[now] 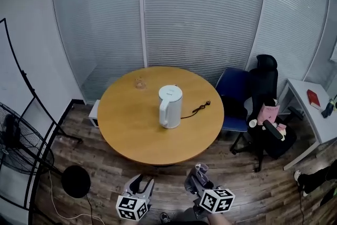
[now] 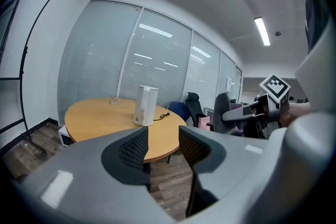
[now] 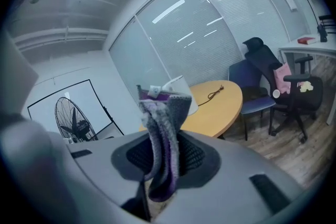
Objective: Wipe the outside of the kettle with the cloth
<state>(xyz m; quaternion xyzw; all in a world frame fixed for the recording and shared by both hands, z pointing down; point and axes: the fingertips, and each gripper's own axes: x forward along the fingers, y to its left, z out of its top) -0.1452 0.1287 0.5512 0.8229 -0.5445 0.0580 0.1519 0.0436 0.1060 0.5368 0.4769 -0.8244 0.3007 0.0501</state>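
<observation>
A white electric kettle [image 1: 170, 106] stands upright near the middle of the round wooden table [image 1: 129, 124], its black cord [image 1: 199, 108] trailing right. The left gripper view shows the kettle [image 2: 145, 106] far ahead. My left gripper [image 1: 140, 185] is at the bottom of the head view, short of the table, jaws open and empty [image 2: 161, 147]. My right gripper [image 1: 199, 175] is beside it, shut on a folded grey and purple cloth [image 3: 163, 136] that sticks up between the jaws and partly hides the kettle [image 3: 181, 91].
A small clear glass [image 1: 139, 82] sits at the table's far left. A blue chair [image 1: 234, 95] and a black office chair [image 1: 266, 108] with pink items stand right of the table. A standing fan [image 1: 18, 145] is at left, a white desk [image 1: 310, 108] at right.
</observation>
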